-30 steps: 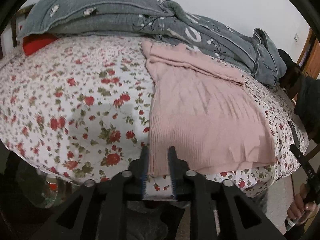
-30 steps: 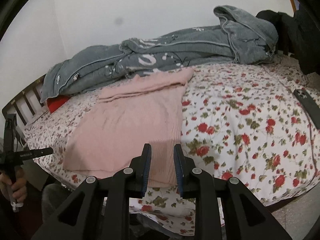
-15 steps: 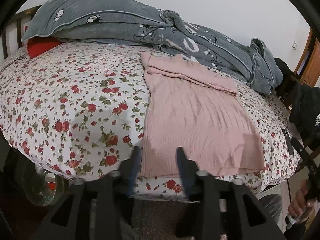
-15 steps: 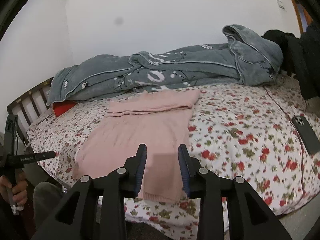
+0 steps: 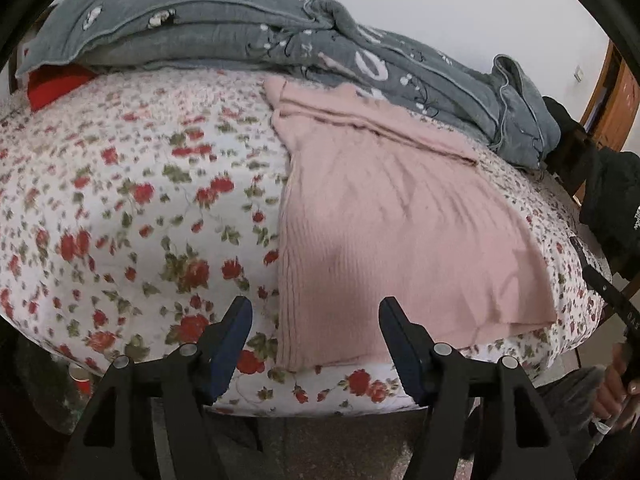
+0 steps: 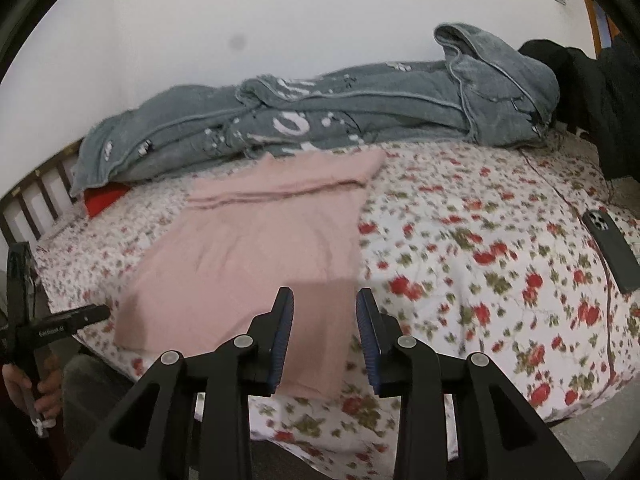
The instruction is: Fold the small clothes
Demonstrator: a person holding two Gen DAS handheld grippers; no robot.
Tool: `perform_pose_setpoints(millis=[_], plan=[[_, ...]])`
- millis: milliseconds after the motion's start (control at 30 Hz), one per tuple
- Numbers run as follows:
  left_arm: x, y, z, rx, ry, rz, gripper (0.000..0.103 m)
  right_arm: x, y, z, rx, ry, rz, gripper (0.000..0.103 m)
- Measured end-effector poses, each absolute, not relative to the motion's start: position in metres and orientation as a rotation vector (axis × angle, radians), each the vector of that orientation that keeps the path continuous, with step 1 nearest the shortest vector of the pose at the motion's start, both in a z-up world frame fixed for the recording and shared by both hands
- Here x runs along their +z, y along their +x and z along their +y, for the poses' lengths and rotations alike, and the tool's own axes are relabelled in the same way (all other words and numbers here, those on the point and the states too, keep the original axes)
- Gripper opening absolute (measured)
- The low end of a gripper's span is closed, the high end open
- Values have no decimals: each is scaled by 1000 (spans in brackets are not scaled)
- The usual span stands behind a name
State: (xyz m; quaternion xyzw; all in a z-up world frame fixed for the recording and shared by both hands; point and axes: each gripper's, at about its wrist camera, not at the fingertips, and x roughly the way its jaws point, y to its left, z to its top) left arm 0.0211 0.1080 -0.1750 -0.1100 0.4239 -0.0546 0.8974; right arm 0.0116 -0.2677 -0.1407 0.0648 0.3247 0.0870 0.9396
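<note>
A pink knit garment [image 5: 392, 216] is lying flat on a bed [image 5: 132, 208], its far end folded over into a band and its near hem reaching the mattress edge. The floral sheet, white with red roses and green leaves, is covering the whole bed and is curving down at the near side. A rumpled grey blanket [image 5: 248, 28] with white print is stretching along the far side against a plain white wall [image 6: 280, 12], with something red [image 6: 105, 200] peeking out from under one end. A dark slatted headboard [image 6: 36, 196] is showing beyond it. A black phone [image 6: 610, 246] is resting on the sheet, well apart from the garment, and dark clothing [image 6: 600, 92] is piled at the bed's far corner beside a wooden door frame.

The left tool [image 5: 315, 334] is hovering at the garment's near corner, its jaws having just been opening wide, nothing pinched between them. The right tool [image 6: 323, 330] is hanging over the hem's other corner, jaws apart and gripping nothing. The person's left hand [image 6: 28, 394] is holding its tool's handle below the bed's edge.
</note>
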Motion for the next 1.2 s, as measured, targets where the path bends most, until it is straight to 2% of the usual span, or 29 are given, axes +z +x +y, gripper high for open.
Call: perform_pose_setpoints(millis=[100, 333, 567, 767, 900, 1200], plan=[[-183, 25, 109, -113, -230, 889, 57, -156, 13, -271, 171, 135, 702, 32], [-194, 30, 111, -93, -218, 904, 55, -186, 25, -270, 214, 161, 771, 32], [-205, 33, 108, -107, -208, 949, 46, -205, 30, -262, 241, 183, 819, 22], [-210, 34, 111, -122, -263, 970, 32, -215, 33, -254, 249, 186, 858, 19], [-210, 36, 116, -149, -321, 981, 8, -217, 35, -253, 244, 185, 878, 6], [-160, 24, 127, -203, -370, 877, 7, -173, 23, -260, 266, 229, 779, 5]])
